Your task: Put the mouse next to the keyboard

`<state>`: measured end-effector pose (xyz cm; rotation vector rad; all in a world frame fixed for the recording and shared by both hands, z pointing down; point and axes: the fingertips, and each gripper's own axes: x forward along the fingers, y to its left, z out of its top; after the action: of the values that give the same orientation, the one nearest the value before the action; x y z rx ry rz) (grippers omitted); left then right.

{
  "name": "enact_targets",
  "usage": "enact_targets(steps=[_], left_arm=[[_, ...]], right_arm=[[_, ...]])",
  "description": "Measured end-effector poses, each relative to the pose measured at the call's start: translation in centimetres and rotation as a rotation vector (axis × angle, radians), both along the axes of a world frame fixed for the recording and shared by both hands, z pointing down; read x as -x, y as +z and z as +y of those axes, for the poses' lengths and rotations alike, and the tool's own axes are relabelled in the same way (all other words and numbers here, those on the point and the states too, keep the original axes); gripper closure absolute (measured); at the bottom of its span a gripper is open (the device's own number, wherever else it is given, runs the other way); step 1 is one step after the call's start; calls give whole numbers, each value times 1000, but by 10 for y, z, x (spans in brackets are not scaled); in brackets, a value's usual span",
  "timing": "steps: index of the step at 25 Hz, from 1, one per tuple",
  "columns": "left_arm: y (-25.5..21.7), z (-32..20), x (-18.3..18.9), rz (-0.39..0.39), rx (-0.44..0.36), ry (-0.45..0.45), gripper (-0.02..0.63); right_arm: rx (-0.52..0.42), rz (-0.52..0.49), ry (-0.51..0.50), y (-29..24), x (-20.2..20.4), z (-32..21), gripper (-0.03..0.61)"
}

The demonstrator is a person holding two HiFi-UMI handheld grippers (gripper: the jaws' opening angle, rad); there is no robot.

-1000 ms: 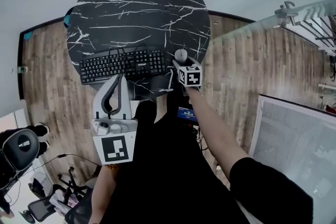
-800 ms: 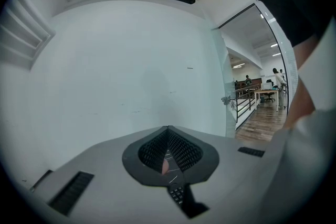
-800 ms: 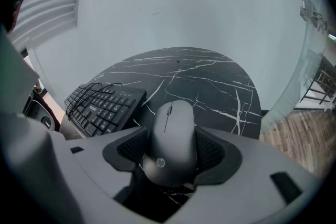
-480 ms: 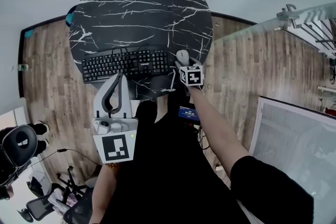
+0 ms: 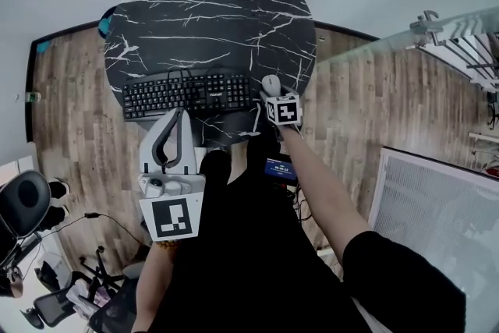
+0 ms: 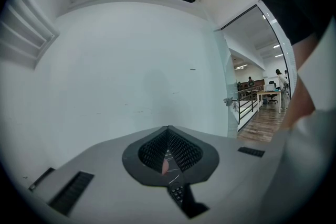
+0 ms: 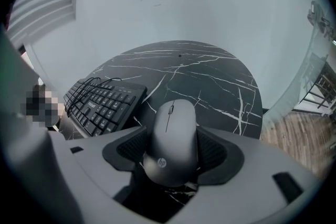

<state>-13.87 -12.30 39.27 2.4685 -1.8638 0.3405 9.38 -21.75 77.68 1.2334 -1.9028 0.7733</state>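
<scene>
clothing: black sleeve (image 5: 390, 269) | left hand-held gripper (image 5: 178, 115): grey | marker cube (image 5: 171, 218): black-white

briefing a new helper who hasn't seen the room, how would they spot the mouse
Find the round black marble table with a black keyboard at its near edge. Just right of the keyboard, between the right gripper's jaws, sits the mouse: small, smooth, grey and egg-shaped, unlike the long keyed board.

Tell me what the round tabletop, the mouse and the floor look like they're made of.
The tabletop looks like black marble or a marble-look laminate: white veins on a smooth face; which one can't be told. The mouse looks like matte dark grey plastic, a moulded shell with a printed logo. The floor looks like wood or wood-look planks, with brown grain and visible seams.
</scene>
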Motion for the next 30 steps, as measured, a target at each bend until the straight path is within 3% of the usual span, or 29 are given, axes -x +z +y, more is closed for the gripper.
enact_targets(steps=[30], left_arm=[[-1,22,-4,0,-12,5,607]], right_arm=[[68,45,-111,2,7,7,282]])
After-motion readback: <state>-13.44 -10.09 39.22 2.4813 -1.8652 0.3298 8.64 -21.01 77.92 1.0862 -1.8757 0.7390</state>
